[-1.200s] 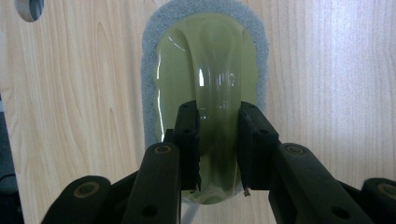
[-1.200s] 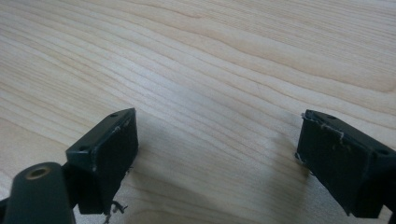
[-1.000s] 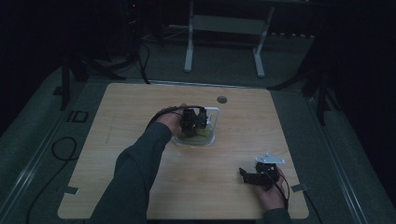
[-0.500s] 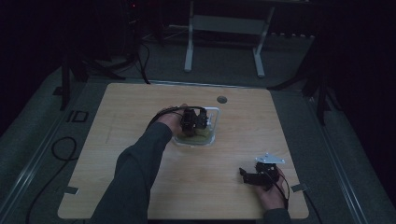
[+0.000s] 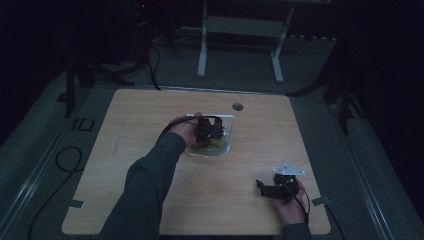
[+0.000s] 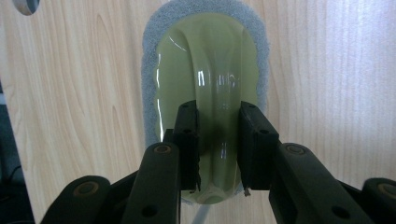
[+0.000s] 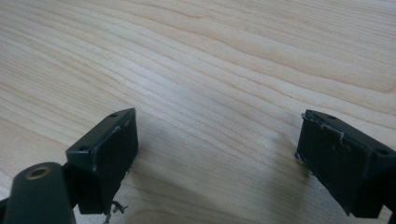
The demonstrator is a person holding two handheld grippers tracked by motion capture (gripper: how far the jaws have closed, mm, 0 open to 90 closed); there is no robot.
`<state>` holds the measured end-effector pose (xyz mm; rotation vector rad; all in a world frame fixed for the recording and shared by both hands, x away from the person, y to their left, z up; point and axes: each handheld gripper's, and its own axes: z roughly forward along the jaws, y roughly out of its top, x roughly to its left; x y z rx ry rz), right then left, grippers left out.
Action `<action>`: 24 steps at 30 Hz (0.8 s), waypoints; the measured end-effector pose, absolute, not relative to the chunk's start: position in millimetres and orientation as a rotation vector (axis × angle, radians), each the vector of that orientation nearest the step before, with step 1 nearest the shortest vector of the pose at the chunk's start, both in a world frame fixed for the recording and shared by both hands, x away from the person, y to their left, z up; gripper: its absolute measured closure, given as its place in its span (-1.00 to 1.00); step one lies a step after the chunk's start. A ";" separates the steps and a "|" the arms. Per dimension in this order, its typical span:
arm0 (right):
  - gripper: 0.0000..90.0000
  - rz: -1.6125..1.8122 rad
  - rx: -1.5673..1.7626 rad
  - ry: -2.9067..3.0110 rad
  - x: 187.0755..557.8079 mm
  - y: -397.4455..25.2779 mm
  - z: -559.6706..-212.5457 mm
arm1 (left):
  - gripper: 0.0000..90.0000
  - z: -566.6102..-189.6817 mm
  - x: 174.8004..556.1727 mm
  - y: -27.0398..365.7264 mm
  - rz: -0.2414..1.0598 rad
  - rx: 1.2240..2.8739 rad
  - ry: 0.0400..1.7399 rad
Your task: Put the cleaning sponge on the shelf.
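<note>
Clear square container (image 5: 227,148) near table (image 5: 130,125) centre, just below small round hole (image 5: 237,106) in the top; yellow-green scrubber with grey pad edge inside it, seen faintly through the wall in high view. Left gripper view – scrubber (image 6: 205,70) seen from above, glossy olive-green moulded handle running lengthwise over a grey fibrous pad (image 6: 150,51), wood grain visible around and beneath through the clear floor. Left gripper (image 6: 218,144) clamped on the raised handle ridge, both black pads pressed against its sides, near the lower end of the scrubber. Left gripper (image 5: 209,131) in high view poised over the container, pointing down into it, cable looping back over the hand; left forearm in dark sleeve (image 5: 145,185) stretched diagonally from bottom edge up to table centre. Right gripper (image 5: 267,189) low at the near right of the table, well apart from container, held in right hand (image 5: 290,205), grey plate on top, pointing left. Right gripper view – jaws spread wide, nothing between them, bare wood underneath, right gripper (image 7: 217,154) close above the surface.
</note>
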<state>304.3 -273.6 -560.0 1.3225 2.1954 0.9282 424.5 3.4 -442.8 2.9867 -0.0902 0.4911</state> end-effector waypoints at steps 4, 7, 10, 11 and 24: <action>-0.73 0.928 1.322 2.195 304.3 -273.6 -560.1 | 0.59 -447.1 423.3 0.9 0.496 2.995 -0.089; -0.73 0.928 1.322 2.195 304.3 -273.6 -560.1 | 0.59 -448.6 423.9 -0.4 0.506 3.000 -0.086; -0.73 0.928 1.323 2.195 304.3 -273.6 -560.0 | 0.59 -449.2 424.3 -1.2 0.524 3.014 -0.082; -0.73 0.928 1.323 2.195 304.3 -273.6 -560.1 | 0.59 -449.5 424.2 -1.2 0.524 3.014 -0.073; -0.73 0.928 1.324 2.195 304.3 -273.6 -560.0 | 0.59 -453.8 425.8 -1.8 0.539 3.018 -0.031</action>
